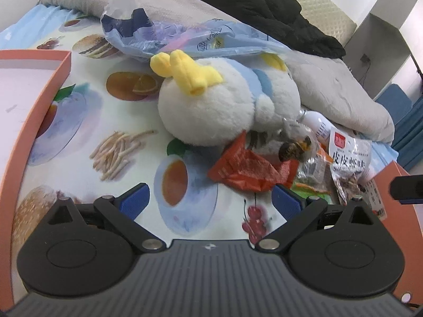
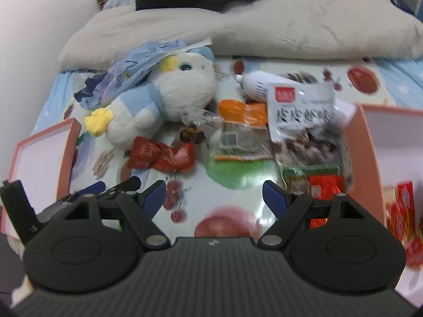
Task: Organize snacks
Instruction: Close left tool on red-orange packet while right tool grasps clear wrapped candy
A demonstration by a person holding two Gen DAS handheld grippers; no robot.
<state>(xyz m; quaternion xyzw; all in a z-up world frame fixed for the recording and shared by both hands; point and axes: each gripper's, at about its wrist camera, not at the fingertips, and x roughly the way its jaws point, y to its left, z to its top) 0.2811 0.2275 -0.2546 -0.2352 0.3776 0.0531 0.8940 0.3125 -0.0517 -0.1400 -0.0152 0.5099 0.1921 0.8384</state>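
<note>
We were in a home bedroom. We saw a grey pillow (image 2: pixel 238 23), a plush penguin (image 1: pixel 224 100) and dark clothes (image 1: pixel 264 10) on a food-print bedsheet (image 1: pixel 127 121)

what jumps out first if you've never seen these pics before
The white and blue plush bird lies mid-bed on the food-print sheet, its yellow feet up. A crumpled red snack wrapper sits against it, more snack packets lie to its right, and salmon-pink boxes flank the pile.

Bare bed sheet (image 2: pixel 232 185) lies open ahead of my claws. The plush penguin (image 1: pixel 211 105) and snack packets (image 2: pixel 298 121) block beyond, pink boxes (image 2: pixel 45 155) flanking.
</note>
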